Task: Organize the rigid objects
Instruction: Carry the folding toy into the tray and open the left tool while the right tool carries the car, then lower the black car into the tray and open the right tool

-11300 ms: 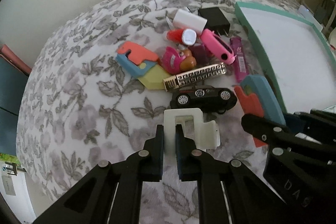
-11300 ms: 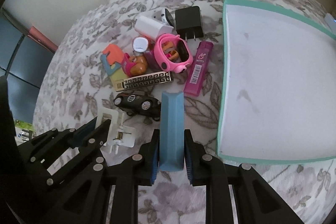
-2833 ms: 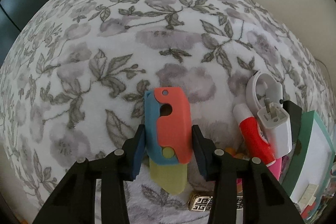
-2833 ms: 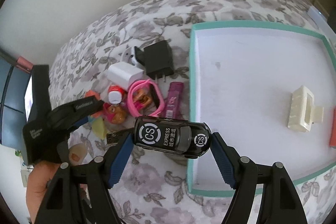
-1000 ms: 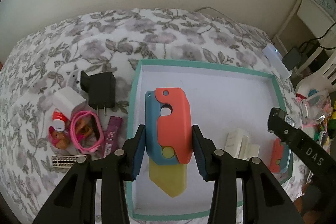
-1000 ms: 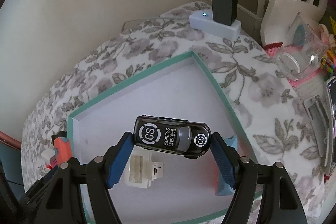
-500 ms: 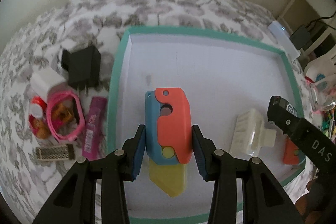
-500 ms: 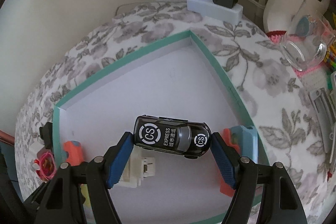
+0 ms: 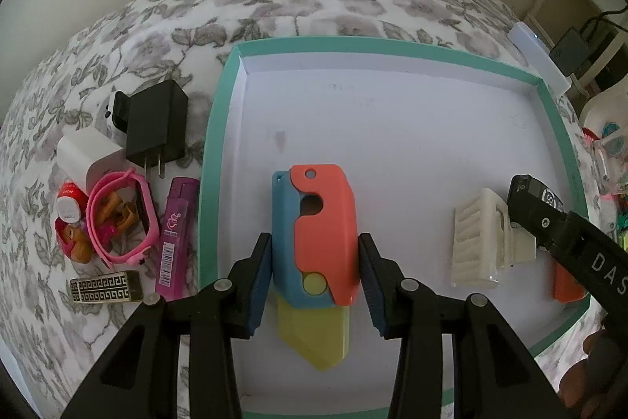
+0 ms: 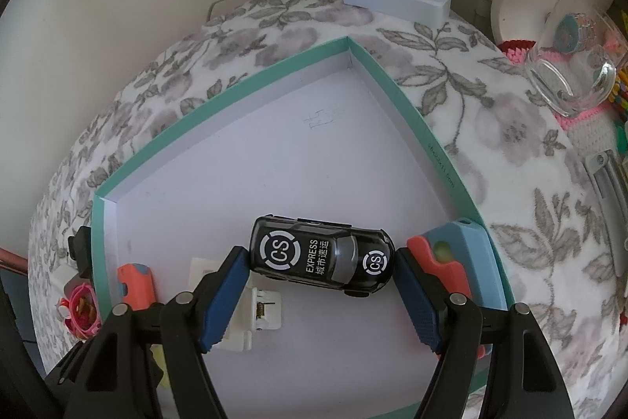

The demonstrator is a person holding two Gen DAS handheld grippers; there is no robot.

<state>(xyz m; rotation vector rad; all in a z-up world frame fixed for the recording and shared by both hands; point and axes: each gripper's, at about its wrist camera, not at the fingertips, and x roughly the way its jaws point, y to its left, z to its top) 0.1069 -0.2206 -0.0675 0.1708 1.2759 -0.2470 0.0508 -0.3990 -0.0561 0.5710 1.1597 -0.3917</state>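
Left wrist view: left gripper [image 9: 315, 273] is clamped on the toy knife [image 9: 316, 242], pads on its two long flat sides. The coral-and-blue handle sits between the fingers and the yellow blade points back toward the camera. It looks like light, stiff plastic with smooth sides, so a mid-handle hold suits it. It hangs over the white floor of the teal tray [image 9: 219, 128], gripper aimed steeply down. A cream clip [image 9: 481, 242] lies in the tray to the right; loose items, including the black charger [image 9: 155, 128] and pink watch [image 9: 121, 218], wait on the floral cloth outside.

Right wrist view: right gripper [image 10: 321, 281] pinches the black toy car [image 10: 321, 259] nose to tail. The glossy, hard shell could slip. It is also pitched steeply down, above the tray floor near the right wall, beside a blue-and-coral piece [image 10: 459, 262].
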